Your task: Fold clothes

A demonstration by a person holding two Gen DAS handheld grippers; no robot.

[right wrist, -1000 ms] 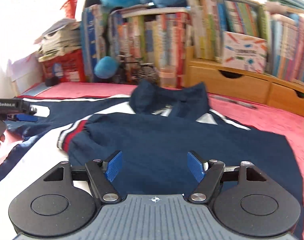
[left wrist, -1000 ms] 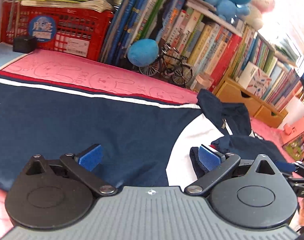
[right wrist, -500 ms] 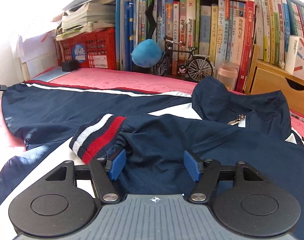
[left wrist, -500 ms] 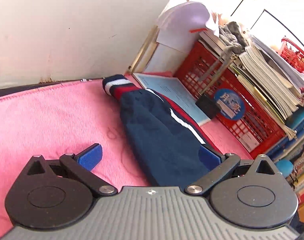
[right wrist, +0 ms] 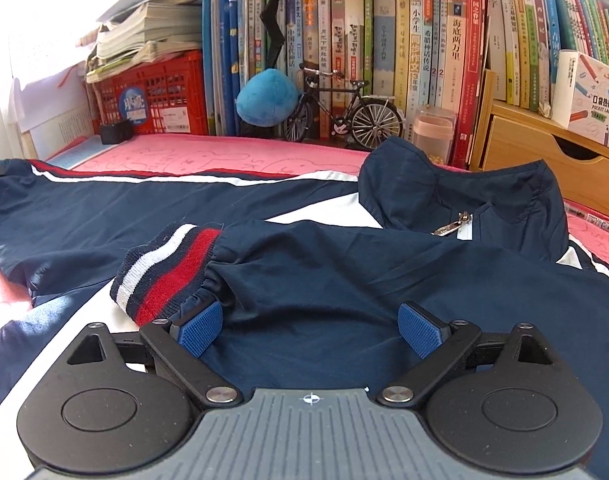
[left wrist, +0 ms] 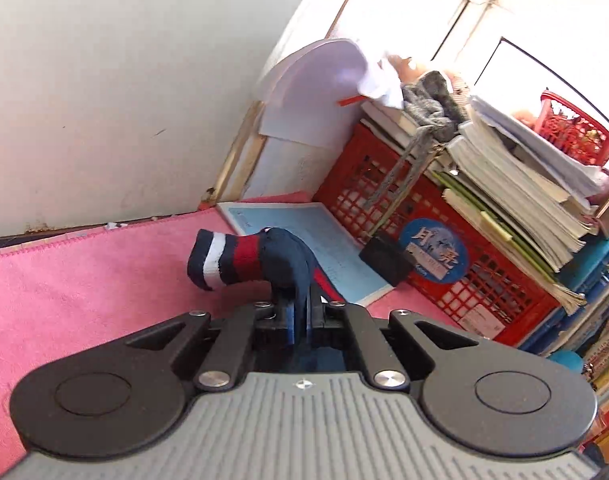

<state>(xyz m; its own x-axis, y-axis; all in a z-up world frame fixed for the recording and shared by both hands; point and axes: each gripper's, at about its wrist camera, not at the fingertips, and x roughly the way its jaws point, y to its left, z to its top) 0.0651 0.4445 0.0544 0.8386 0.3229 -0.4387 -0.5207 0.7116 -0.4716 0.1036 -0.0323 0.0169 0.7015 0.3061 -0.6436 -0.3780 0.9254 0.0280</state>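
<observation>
A navy jacket (right wrist: pixel 384 276) with white panels and red-and-white striped cuffs lies spread on the pink mat (right wrist: pixel 208 156). One sleeve is folded across the body, its cuff (right wrist: pixel 164 268) pointing left. My right gripper (right wrist: pixel 310 330) is open, low over that sleeve, its blue pads (right wrist: pixel 200 328) straddling the fabric just behind the cuff. In the left wrist view, my left gripper (left wrist: pixel 300 316) is shut on the other sleeve (left wrist: pixel 292 264), lifted off the mat (left wrist: pixel 84 280), and its striped cuff (left wrist: pixel 224 258) droops to the left.
A red crate (left wrist: pixel 424 240) with stacked books stands by the wall, with a blue pad (left wrist: pixel 304 232) and a small black box (left wrist: pixel 386 258) in front. Behind the jacket are a bookshelf (right wrist: pixel 384 40), a model bicycle (right wrist: pixel 340 112), a blue plush (right wrist: pixel 266 98) and wooden drawers (right wrist: pixel 544 156).
My left gripper has shut on the far sleeve near its cuff and lifted it off the mat. My right gripper has moved closer to the folded sleeve, still open.
</observation>
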